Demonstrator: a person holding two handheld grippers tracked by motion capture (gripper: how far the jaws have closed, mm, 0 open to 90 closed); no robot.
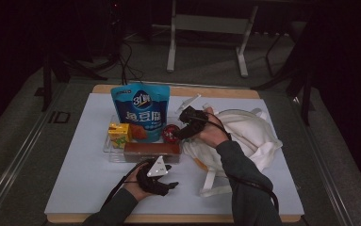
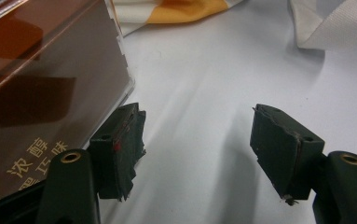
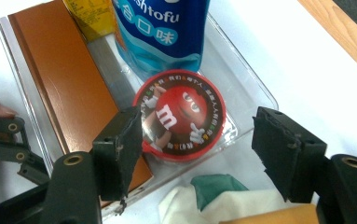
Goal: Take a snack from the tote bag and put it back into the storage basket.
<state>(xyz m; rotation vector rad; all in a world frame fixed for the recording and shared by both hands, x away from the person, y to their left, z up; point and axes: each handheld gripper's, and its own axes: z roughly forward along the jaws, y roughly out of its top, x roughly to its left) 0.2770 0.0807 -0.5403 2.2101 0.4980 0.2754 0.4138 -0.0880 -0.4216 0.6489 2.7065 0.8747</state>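
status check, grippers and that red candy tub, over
Right gripper open, jaws standing either side of the red candy tub, not pressing it. Left gripper open, nothing between jaws, beside the brown box. Tub sits in the clear tray against the blue pouch.

A wooden table (image 1: 178, 90) is standing on grey floor (image 1: 22, 141) in a dim room. Beyond the table, a white metal frame (image 1: 206, 28) is resting on the floor, and black cables (image 1: 126, 61) are trailing left of that frame.
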